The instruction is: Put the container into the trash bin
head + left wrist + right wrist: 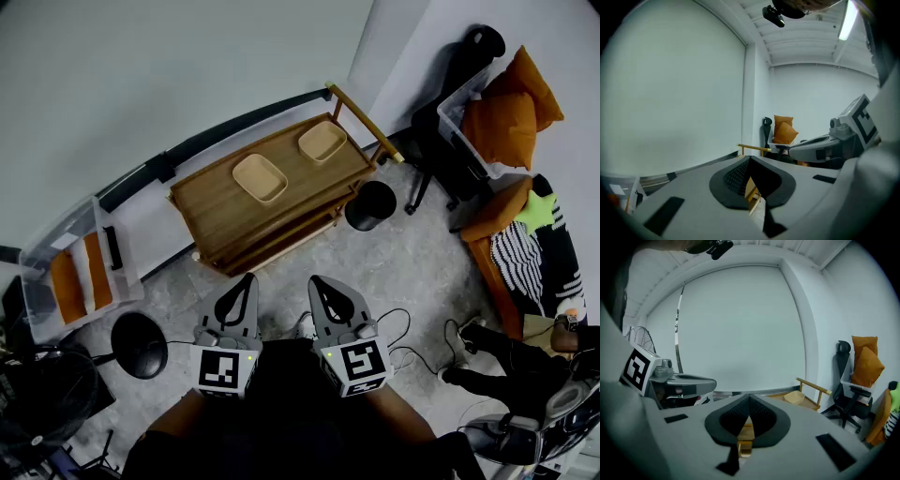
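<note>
Grey floor, wooden cart (214, 204) by wall. Container (260, 178) and second container (322, 142) on cart top, ahead of jaws. Trash bin (370, 205) at cart's right end. Left gripper (247, 279), right gripper (316, 280) short of cart, jaws pressed together, empty; right nearer bin.

Containers (260, 178) (322, 142): two, beige, both on bench (211, 208).
Bench: one, wooden.
Trash bin (371, 205): one, black.
Claws: two – left claw (247, 278), right claw (315, 280).
Clear crates (37, 291) (453, 111): two.
Orange cushions (506, 127) (534, 84) in right-hand crate: two.
Office chair (483, 42): one.
</note>
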{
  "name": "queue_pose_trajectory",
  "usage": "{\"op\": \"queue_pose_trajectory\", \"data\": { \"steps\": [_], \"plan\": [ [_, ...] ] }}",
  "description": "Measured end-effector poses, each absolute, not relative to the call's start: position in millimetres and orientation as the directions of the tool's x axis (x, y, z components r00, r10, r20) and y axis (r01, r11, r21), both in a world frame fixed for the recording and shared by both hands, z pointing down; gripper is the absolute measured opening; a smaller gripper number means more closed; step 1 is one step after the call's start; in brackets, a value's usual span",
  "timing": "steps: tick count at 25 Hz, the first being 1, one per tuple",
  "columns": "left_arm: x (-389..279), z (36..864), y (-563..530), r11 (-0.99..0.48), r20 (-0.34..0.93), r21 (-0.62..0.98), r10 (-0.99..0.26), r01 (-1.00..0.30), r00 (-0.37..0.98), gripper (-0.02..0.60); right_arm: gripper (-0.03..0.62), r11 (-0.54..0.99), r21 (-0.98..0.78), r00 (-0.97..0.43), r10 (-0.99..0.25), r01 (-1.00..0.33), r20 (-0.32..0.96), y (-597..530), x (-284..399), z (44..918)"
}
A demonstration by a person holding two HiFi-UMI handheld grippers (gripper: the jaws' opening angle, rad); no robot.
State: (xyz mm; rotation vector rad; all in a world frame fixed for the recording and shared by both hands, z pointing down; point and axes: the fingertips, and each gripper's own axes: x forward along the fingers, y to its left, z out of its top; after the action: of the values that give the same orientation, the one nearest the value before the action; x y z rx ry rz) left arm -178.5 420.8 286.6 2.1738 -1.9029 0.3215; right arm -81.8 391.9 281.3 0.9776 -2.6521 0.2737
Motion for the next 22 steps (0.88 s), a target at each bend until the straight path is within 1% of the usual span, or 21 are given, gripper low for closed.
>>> {"op": "queue_pose_trajectory", "data": {
  "steps": [9,13,18,22],
  "plan": [
    [-176.5,286.3,429.6,-0.138,0.317,0.034,-0.938,-0.990,0.142,0.008,0.014,0.744,-0.070,-0.716,-0.606,-0.664,0.346,402.0,-80.6,281.4],
    [-171.9,285.8,431.0,-0.147,0.317,0.030,-0.937,-0.989,0.150,0.008,0.014,0.738,-0.095,-0.717,-0.606,-0.669,0.343,404.2,-76.6,280.7],
    [-163.8,286.4,430.2,-0.148,0.316,0.038,-0.937,-0.988,0.152,0.008,0.014,0.694,-0.144,-0.692,-0.631,-0.706,0.350,397.3,-59.9,285.5],
    [-151.1,286.5,423.3,-0.154,0.320,0.034,-0.934,-0.987,0.157,0.008,0.014,0.690,-0.134,-0.685,-0.640,-0.712,0.348,391.1,-48.5,283.4]
  ]
}}
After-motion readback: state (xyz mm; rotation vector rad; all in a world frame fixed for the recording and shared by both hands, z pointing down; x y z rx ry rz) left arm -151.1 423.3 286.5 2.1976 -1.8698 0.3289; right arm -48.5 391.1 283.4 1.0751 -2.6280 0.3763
